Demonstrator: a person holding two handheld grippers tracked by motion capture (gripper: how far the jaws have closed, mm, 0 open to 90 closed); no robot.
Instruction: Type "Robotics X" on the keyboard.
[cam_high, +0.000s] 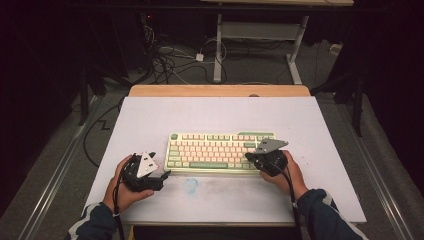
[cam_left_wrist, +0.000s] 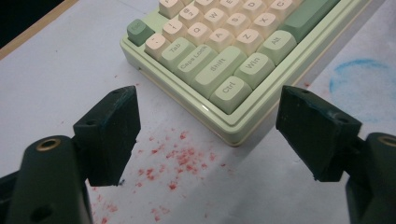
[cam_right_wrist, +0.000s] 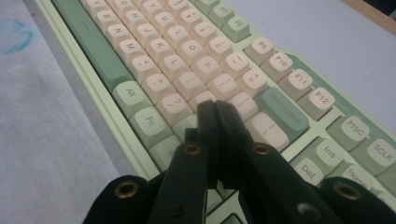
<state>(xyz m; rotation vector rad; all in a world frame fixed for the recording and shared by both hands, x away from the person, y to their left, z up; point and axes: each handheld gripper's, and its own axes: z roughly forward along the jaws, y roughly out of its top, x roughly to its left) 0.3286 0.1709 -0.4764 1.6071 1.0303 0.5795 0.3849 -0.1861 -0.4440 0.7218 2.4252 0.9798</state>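
Note:
A pale green keyboard (cam_high: 220, 150) with cream and green keys lies in the middle of the white table top (cam_high: 220, 112). My left gripper (cam_high: 162, 175) rests on the table by the keyboard's front left corner. In the left gripper view this gripper (cam_left_wrist: 210, 109) is open, its jaws spread wide on either side of the corner by the Ctrl key (cam_left_wrist: 230, 88), touching nothing. My right gripper (cam_high: 248, 156) hovers over the keyboard's right end. In the right gripper view it (cam_right_wrist: 215, 109) is shut, pads pressed together with nothing between them, tips just above the keys near the Backspace key (cam_right_wrist: 281, 114).
A blue smudge (cam_high: 190, 185) marks the table in front of the keyboard, and red specks (cam_left_wrist: 180, 156) lie near the left gripper. A wooden edge (cam_high: 220, 90) runs along the far side. Cables (cam_high: 165, 62) and a desk frame (cam_high: 218, 50) stand on the floor beyond.

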